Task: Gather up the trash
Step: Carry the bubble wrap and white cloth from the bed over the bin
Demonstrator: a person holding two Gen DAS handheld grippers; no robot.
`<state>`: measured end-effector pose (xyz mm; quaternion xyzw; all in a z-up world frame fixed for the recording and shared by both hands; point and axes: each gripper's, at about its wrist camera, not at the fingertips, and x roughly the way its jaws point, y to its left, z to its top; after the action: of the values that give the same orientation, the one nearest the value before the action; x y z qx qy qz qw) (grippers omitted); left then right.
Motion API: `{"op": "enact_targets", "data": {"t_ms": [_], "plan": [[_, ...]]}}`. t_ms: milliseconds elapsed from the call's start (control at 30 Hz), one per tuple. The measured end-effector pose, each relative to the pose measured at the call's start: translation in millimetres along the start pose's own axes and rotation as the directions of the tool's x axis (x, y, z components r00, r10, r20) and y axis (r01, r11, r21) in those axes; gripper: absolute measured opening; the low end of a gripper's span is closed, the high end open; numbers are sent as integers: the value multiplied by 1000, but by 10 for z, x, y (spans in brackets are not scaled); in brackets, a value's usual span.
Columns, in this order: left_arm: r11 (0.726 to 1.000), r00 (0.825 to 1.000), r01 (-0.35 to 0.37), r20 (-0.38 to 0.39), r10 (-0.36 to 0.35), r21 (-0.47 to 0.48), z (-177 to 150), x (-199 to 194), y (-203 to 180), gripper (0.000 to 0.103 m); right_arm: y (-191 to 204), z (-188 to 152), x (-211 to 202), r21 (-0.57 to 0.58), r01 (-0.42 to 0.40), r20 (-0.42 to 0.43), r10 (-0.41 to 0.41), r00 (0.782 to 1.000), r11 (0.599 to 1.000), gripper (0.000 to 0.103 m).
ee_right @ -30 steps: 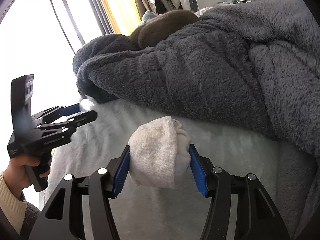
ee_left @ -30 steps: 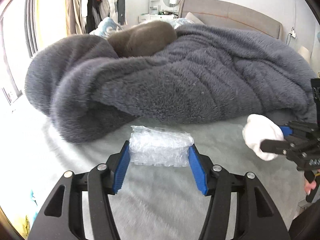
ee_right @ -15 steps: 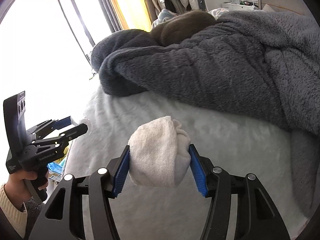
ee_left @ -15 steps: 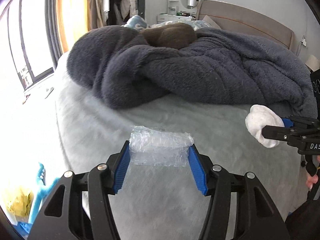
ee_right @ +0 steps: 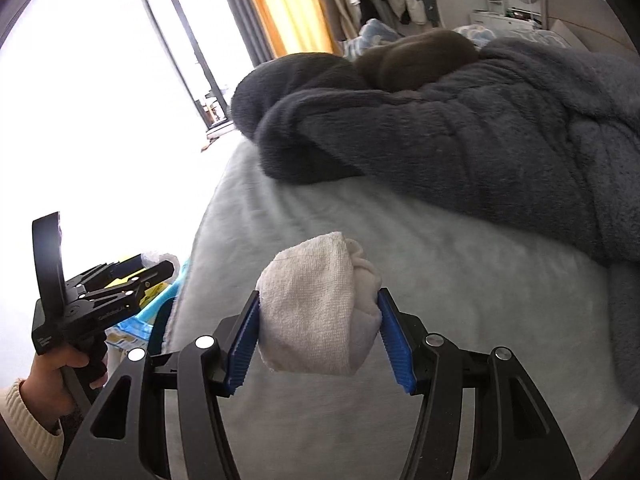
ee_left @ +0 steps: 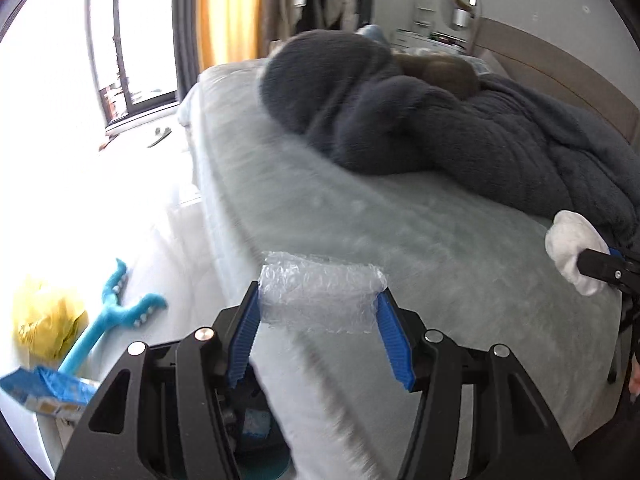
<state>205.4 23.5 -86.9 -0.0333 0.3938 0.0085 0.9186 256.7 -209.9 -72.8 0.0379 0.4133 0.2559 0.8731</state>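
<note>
Bubble wrap [ee_left: 320,294] sits pinched in my left gripper [ee_left: 320,312]; right gripper [ee_right: 318,320] clamps white cloth [ee_right: 316,308]. Lettering on the left gripper's body is unreadable, possibly a brand. Bed edge [ee_left: 224,216] lower left.

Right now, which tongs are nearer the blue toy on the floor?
Left. The left tongs, shut on bubble wrap, hang at the bed's edge just beside the blue toy. The right tongs, holding a white cloth, are over the bed.

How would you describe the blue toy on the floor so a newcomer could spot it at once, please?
Start at the bed with the dark grey blanket and look down to the bright floor on its window side. Beside a crumpled yellow bag lies the blue toy: a long, forked, turquoise plush, the only furry item there.
</note>
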Motion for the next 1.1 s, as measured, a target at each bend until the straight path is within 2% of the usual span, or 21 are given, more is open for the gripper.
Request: {"op": "enact_targets", "data": {"t_ms": [233, 500, 733, 833, 1100], "plan": [[998, 998, -58, -28, 57, -34, -249, -171, 299, 59, 426, -3, 62, -49, -39, -16, 38, 999, 998, 58], [989, 989, -126, -92, 119, -73, -417, -131, 698, 59, 970, 51, 223, -122, -100, -23, 98, 995, 987, 58], [980, 981, -143, -149, 122, -136, -573, -44, 1071, 59, 1313, 126, 427, -164, -142, -38, 138, 990, 976, 58], [977, 976, -132, -192, 100, -167, -680, 36, 1234, 60, 1437, 155, 508, -176, -153, -43, 148, 988, 972, 58], [968, 951, -145, -301, 78, -205, -951, 243, 1546, 60, 1829, 142, 824, -209, -195, -89, 180, 980, 958, 58]]}}
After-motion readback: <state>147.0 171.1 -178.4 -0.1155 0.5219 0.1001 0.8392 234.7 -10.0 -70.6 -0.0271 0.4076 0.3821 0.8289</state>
